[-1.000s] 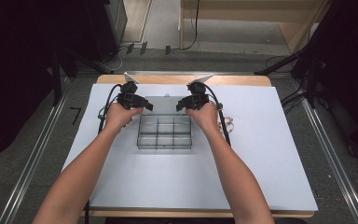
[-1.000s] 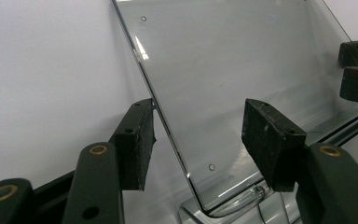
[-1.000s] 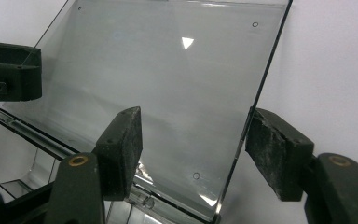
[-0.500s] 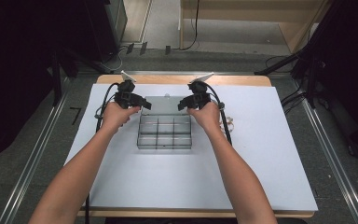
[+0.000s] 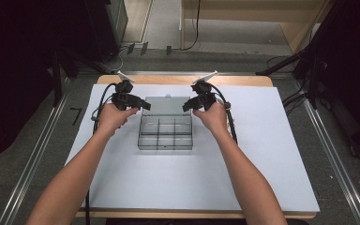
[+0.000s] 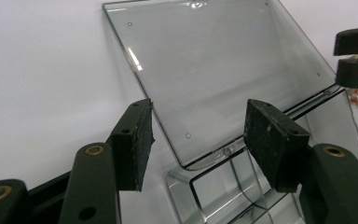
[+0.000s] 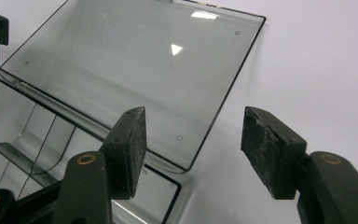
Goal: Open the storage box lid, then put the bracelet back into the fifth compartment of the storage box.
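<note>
A white table [image 5: 281, 154] (wood-edged) stands on grey floor [image 5: 37, 154] with cables [image 5: 194, 44] beyond

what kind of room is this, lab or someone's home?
Likely a lab or recording workspace: a table under a plain white sheet, metal floor rails, loose cables, and a person working a clear plastic box with hand-held grippers.

A clear, faintly grey organiser box [image 5: 165, 133] with dark-edged dividers sits on a plain white table sheet [image 5: 272, 154]; its lid [image 5: 167, 105] at 12 o'clock is the same smoky clear plastic. Both grippers are black, left gripper [image 5: 144, 105] at 10 o'clock, right gripper [image 5: 186, 107] at 2 o'clock, with brass-coloured rivets
</note>
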The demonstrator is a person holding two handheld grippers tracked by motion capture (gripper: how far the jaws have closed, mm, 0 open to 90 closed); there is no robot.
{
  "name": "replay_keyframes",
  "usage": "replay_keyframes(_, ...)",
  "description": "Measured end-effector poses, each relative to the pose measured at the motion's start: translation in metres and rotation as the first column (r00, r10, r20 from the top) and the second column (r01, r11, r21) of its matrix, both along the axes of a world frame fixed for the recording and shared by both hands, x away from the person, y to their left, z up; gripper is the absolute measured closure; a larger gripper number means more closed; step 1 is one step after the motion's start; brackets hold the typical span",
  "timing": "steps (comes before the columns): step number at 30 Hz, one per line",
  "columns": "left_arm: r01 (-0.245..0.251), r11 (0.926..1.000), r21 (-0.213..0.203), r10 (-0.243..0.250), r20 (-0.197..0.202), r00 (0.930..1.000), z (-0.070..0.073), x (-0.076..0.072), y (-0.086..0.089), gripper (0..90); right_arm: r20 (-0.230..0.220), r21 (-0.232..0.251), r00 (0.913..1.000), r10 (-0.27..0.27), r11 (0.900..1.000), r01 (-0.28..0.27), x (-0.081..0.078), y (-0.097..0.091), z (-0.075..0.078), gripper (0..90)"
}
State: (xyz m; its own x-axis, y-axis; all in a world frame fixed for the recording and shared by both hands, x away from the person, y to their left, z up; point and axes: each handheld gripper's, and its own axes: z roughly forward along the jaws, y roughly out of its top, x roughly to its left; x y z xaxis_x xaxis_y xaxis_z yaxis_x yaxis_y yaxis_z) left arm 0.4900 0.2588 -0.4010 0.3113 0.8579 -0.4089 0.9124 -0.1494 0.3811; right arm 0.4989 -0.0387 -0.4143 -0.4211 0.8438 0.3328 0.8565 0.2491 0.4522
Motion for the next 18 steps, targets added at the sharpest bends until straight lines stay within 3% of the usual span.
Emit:
replay_keyframes(9, 0.011, 0.9999, -0.013, -0.011, 0.017, 0.9998, 0.003, -0.011, -0.001, 42.6, 0.022, -0.005, 0.9997, 0.006, 1.0, -0.006, -0.007, -0.013, 0.004, 42.5)
replay_keyframes(18, 0.054, 0.9985, -0.007, -0.054, 0.037, 0.9979, 0.009, -0.026, -0.004, 41.8, 0.04, -0.025, 0.9991, 0.016, 0.9996, -0.015, -0.017, -0.028, 0.006, 42.5)
